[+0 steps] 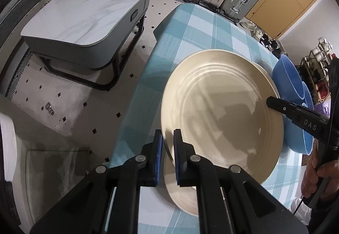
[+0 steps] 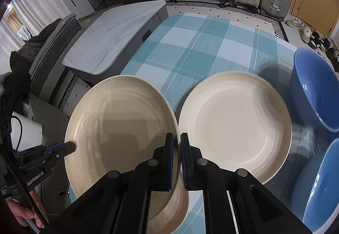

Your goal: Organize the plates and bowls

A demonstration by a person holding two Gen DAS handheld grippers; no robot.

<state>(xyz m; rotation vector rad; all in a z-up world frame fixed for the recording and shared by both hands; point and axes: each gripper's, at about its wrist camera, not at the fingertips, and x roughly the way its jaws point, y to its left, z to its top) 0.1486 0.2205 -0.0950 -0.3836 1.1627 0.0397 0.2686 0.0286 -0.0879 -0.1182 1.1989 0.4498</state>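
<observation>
A cream plate [image 2: 118, 128], round with faint concentric rings in its well and a raised rim, is held tilted above the near left part of a table covered by a blue-and-white checked cloth [image 2: 203, 47]. The left gripper [image 1: 168, 149] pinches the plate's left rim, its blue-padded jaws closed on the edge; in the right wrist view its black tip enters low from the left side. The right gripper [image 2: 177, 155] clamps the opposite, right rim of the same plate, jaws closed on the edge, both tools pointing steeply downward. Beneath the lifted plate, part of another cream plate [image 2: 169, 202] shows. To the right, a second cream plate [image 2: 235, 126] of the same shape lies flat on the cloth, just beside the held one. Farther right stand two blue bowls [image 2: 313, 89], one behind the other at the table's right edge.
</observation>
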